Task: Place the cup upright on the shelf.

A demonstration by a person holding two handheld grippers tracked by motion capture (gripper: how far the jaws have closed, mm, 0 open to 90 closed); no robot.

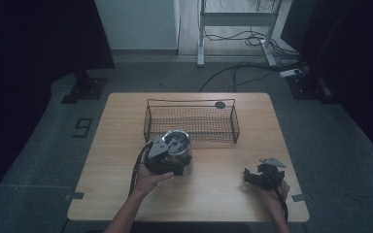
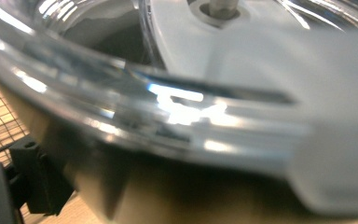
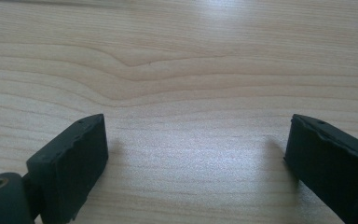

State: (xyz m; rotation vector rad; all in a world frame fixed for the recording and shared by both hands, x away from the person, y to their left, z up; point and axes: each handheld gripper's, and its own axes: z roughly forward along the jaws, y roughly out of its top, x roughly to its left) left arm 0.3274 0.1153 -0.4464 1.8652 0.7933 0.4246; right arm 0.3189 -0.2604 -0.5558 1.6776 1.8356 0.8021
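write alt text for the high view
A person's left tongs grip a clear, round lidded container on a wooden table, just in front of an empty wire basket. The right tongs rest open near the table's right edge.

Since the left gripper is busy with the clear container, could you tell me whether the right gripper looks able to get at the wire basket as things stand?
Probably yes. The right gripper sits open on the table, holding nothing, and bare wood lies between it and the wire basket; the clear container stands off to the side.

Room dim, corners dark. Glare streaks the blurred, out-of-focus clear bowl (image 2: 177, 112); soft shadows lie on the sharper wooden table (image 3: 177, 70).
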